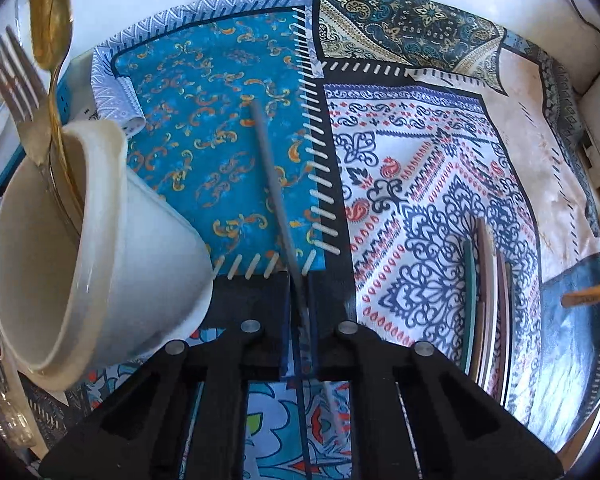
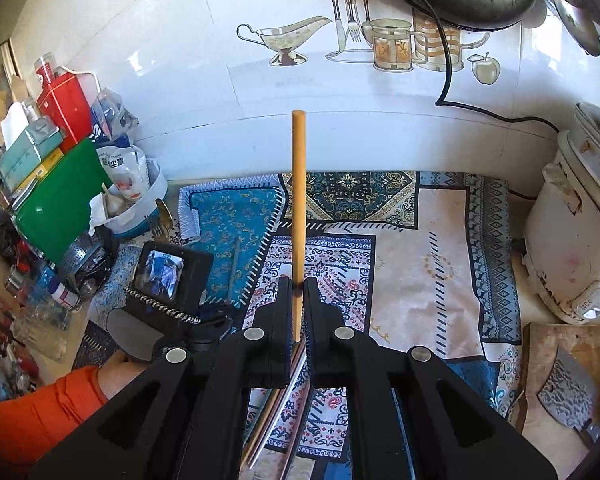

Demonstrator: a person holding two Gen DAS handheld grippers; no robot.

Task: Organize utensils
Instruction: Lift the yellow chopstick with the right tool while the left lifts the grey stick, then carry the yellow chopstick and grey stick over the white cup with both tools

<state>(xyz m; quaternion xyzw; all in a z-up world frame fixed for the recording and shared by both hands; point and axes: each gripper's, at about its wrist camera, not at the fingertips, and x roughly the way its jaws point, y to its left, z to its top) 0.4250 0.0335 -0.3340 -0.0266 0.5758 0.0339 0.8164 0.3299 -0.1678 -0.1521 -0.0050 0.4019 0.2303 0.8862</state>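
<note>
Both claws engaged. Left gripper (image 1: pixel 303 308) is clamped on a thin grey chopstick (image 1: pixel 269 176), which runs forward from the jaws and lies along the blue-patterned patch of the cloth (image 1: pixel 440 184) covering the bench, near its left edge; the far tip appears to rest on the cloth. Right gripper (image 2: pixel 298 292) is clamped on a wooden chopstick (image 2: pixel 299 184), held clear of the bench and pointing toward the tiled back wall. Cream holder cup (image 1: pixel 112 248) stands just beside the left jaws at the bench's left edge, already carrying a fork (image 1: pixel 14 80) and a gold spoon (image 1: pixel 48 24). More sticks (image 1: pixel 486 292) lie on the white-patterned patch toward the right front. Judgement: the grey stick is gripped at one end only, so it could pivot or slip when lifted. The cup looks tilted in this lens and sits very close to the jaw; a sideways swing could knock it. The upright fork and spoon crowd the mouth and could deflect an incoming stick. The long wooden stick could strike the wall.
</note>
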